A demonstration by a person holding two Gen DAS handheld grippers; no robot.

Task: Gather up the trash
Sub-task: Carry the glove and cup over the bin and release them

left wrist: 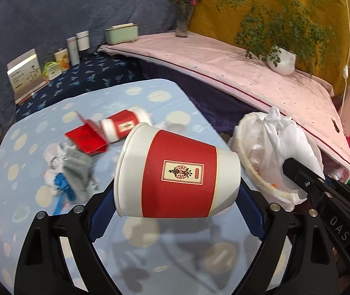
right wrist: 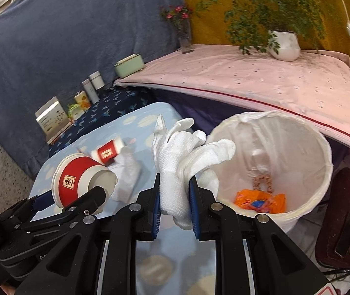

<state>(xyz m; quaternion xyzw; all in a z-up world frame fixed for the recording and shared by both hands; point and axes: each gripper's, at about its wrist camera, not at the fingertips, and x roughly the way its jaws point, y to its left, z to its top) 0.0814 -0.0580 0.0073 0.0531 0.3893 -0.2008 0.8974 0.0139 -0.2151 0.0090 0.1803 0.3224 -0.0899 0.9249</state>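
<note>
Left gripper point(left wrist: 175, 211): the blue-padded fingers point(left wrist: 102, 211) are spread to the width of a paper cup point(left wrist: 177, 169) and clamp it from both sides. The cup lies on its side above the bench point(left wrist: 150, 250), with the open mouth toward the left. It is white with a red band and a small cream label. In the right wrist view the same cup point(right wrist: 81, 179) shows at the left, held clear of the bench surface.

Right gripper point(right wrist: 175, 209): the fingers point(right wrist: 155, 211) are close together and pinch a white glove point(right wrist: 182, 157) at its cuff. The glove stands up from the fingers, and its tips bend toward the bin point(right wrist: 307, 154). The glove is just beside the bin rim; whether it touches the rim cannot be told.

The bin stands at the right edge of the bench. It is white, with a white liner. An orange wrapper point(right wrist: 261, 200) lies at its bottom.

Farther out on the bench, which carries a blue dotted cloth: a grey cloth point(left wrist: 79, 172) with a blue item point(left wrist: 63, 184) beside it, a red card point(left wrist: 86, 137), and a second cup point(left wrist: 123, 123) on its side, touching the card. White tissue point(right wrist: 128, 172) lies near the second cup.

Beyond the bench: boxes and tins point(left wrist: 74, 46) in a row, a flower vase point(left wrist: 183, 19), and a potted plant point(left wrist: 281, 59) on a pink cover.
</note>
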